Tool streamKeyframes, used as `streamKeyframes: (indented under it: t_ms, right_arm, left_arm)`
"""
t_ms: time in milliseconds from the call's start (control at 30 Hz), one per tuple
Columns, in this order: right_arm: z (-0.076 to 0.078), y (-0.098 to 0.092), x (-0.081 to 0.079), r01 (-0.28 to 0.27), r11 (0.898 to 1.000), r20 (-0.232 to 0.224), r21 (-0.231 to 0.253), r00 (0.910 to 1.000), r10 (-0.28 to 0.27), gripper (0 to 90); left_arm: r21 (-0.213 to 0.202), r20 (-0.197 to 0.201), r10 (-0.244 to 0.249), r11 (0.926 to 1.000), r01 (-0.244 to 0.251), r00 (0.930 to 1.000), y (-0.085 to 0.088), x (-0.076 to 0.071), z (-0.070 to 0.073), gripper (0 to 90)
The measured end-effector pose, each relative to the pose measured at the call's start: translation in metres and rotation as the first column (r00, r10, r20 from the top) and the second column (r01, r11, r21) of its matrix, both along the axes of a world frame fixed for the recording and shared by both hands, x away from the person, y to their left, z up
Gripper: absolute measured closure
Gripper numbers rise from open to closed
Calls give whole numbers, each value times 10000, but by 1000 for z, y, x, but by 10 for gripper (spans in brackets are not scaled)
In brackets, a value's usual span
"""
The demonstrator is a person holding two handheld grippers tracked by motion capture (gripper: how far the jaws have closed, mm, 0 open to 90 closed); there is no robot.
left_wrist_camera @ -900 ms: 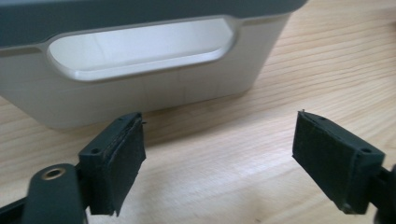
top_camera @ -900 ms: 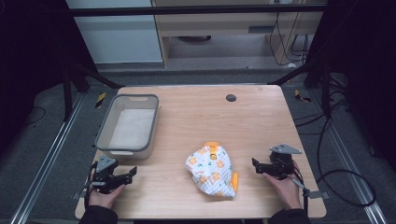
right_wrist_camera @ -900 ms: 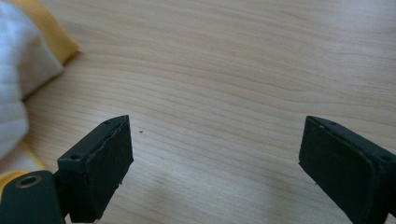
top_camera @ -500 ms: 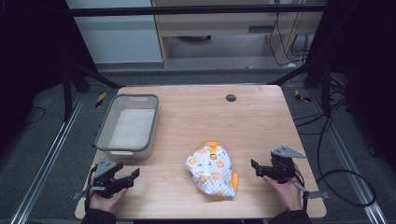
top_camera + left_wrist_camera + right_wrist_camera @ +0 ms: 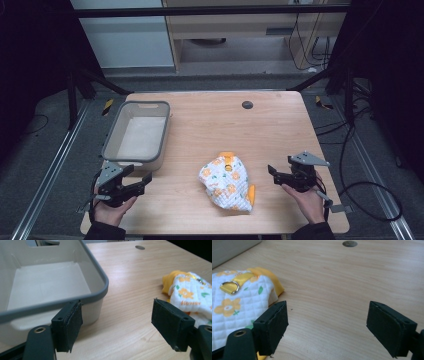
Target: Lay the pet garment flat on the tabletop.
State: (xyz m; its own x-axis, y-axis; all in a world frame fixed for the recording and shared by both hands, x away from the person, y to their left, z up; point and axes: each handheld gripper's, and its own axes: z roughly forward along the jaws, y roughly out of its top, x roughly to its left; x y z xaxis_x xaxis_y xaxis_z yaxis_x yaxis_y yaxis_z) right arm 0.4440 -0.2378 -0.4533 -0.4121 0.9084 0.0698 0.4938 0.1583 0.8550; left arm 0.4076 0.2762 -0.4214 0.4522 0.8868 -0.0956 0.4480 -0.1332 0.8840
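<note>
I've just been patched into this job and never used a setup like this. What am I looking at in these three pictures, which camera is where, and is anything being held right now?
There is no robot arm here: a person stands at a wooden table holding a hand-held two-jaw tool in each hand. The high view looks down from above the person's side, so the left gripper shows at lower left and the right gripper at lower right. The other two pictures come from a small camera riding on each gripper, looking out between its two black jaws.

On the table lie a grey plastic bin at the left, with nothing visible inside it, and a small white quilted garment with orange flowers and yellow trim, near the middle. A dark round hole sits near the far edge.

Both grippers are open with nothing between their jaws; nothing is held.
</note>
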Motion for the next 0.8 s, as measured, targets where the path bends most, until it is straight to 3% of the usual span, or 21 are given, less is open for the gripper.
streamKeyframes:
  t_ms: [233,467,600,800]
  right_arm:
    - [19,3,7,-74,9999,153,142,9999,72,189]
    - [37,11,14,-213,9992,503,326,9985,196,204]
    - [38,20,17,-444,9967,483,687,9980,411,226]
    - [31,34,21,-876,9940,450,647,9954,848,252]
  left_arm:
    - [25,347,-350,9994,350,9988,-20,15,20,243]
    - [-12,473,-664,9978,666,9967,-43,28,27,252]
    - [99,320,-878,9961,875,9956,-59,37,25,259]
    - [116,128,-1164,9932,1163,9931,-77,45,19,270]
